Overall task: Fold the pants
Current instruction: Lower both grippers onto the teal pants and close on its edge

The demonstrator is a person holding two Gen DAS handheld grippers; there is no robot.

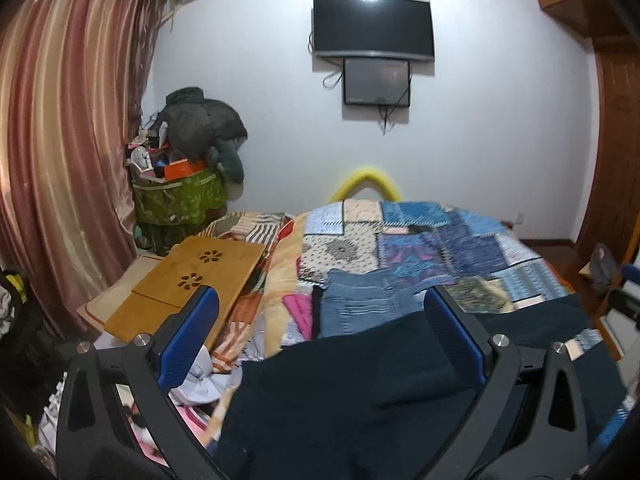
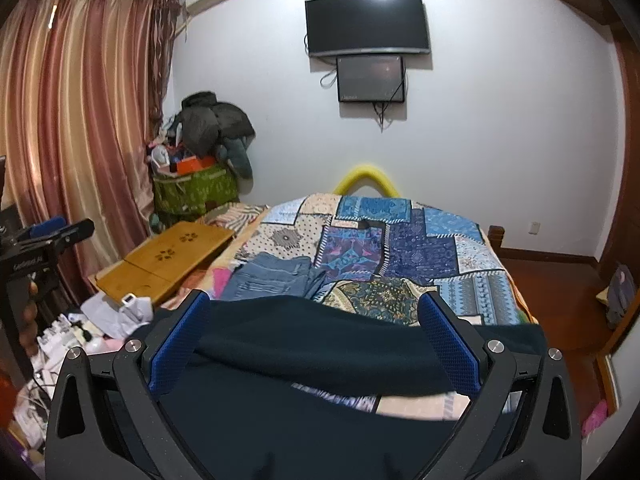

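Observation:
Dark navy pants lie on the near end of the patchwork quilt, partly folded over on themselves; they also show in the right wrist view. My left gripper is open, its blue pads spread wide just above the pants' left part. My right gripper is open too, over the pants' folded upper layer. The left gripper also shows from the side at the left edge of the right wrist view. Neither gripper holds anything.
Folded blue jeans lie on the quilt beyond the pants; they also show in the right wrist view. A wooden lap desk sits on the bed's left. Clutter lies at left, curtains behind, a wall TV ahead.

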